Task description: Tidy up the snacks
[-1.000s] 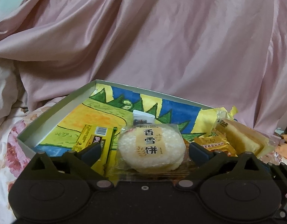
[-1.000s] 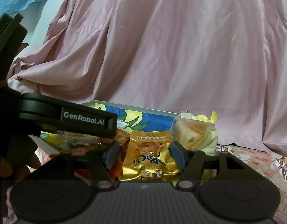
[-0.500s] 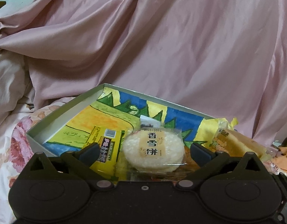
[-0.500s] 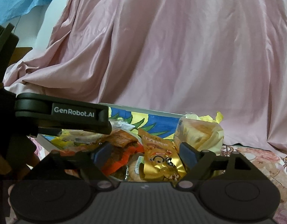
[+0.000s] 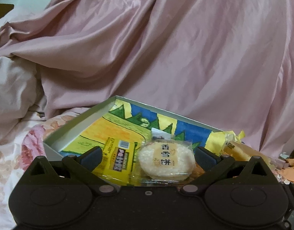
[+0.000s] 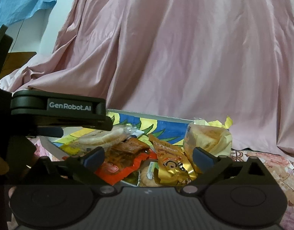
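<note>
Round rice cracker [image 5: 164,160] in clear wrap, printed with three dark characters, lying in the near part of the shallow box [image 5: 76,123], overlapping a yellow bar packet [image 5: 116,158] to its left. Painted yellow, green and blue picture across the box floor, white walls around it. Left gripper [image 5: 148,154] hovering low before the cracker with jaws spread wide, one blue-padded finger [image 5: 92,156] on each side, touching nothing. Wrapped bread roll [image 5: 240,151] just beyond the box's right corner. From the right wrist view, a heap of snacks at the near box edge: gold foil pouch [image 6: 172,164], orange-red packet [image 6: 119,167] with a brown slab on top, a round biscuit partly buried underneath, and the bread roll [image 6: 206,140] in its yellow-edged wrapper on the right. Right gripper [image 6: 148,156] likewise parted, fingers either side of the gold pouch and orange packet, gripping neither. Pink satin sheet [image 5: 166,48] draped behind everything, floral bedding [image 5: 18,149] underneath.
</note>
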Motion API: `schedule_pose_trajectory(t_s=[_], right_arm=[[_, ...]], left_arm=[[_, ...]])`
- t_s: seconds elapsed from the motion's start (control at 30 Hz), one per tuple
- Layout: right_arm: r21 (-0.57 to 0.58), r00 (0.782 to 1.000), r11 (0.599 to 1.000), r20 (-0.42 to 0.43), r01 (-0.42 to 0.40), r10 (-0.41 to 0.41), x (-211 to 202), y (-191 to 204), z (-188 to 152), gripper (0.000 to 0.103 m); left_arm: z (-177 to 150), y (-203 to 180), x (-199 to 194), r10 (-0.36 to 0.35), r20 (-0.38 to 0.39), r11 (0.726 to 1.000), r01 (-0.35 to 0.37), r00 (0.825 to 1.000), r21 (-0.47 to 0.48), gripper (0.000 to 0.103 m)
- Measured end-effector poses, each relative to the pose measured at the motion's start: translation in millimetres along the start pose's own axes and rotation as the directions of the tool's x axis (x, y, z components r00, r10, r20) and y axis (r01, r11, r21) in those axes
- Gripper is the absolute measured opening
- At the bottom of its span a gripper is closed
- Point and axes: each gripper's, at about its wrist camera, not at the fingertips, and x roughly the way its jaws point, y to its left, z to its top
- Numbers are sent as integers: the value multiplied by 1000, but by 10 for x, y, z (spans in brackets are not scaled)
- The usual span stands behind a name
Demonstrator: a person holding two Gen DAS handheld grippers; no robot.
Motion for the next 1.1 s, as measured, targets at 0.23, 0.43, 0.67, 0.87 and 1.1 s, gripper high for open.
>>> schedule_pose_trajectory(t_s=[0.23,0.43,0.67,0.87,1.1], right_arm=[[-14,1000,1000,21,8,-8,-58,44,22,102],[4,999,1000,36,24,-24,-112,35,46,102],[42,998,999,49,35,-37,-171,-19,78,103],[48,997,998,57,41,-44,-254,-16,90,103],[52,997,998,66,42,-46,-369,17,107,103]], left_arm=[[-4,70,-116,26,26,1000,-26,999,1,102],[-22,140,-201,48,36,999,-48,998,2,102],[-70,202,-296,69,36,998,-69,997,9,102],[-81,233,-386,77,39,997,-78,996,14,102],[-92,250,-509,81,41,996,-82,996,24,102]])
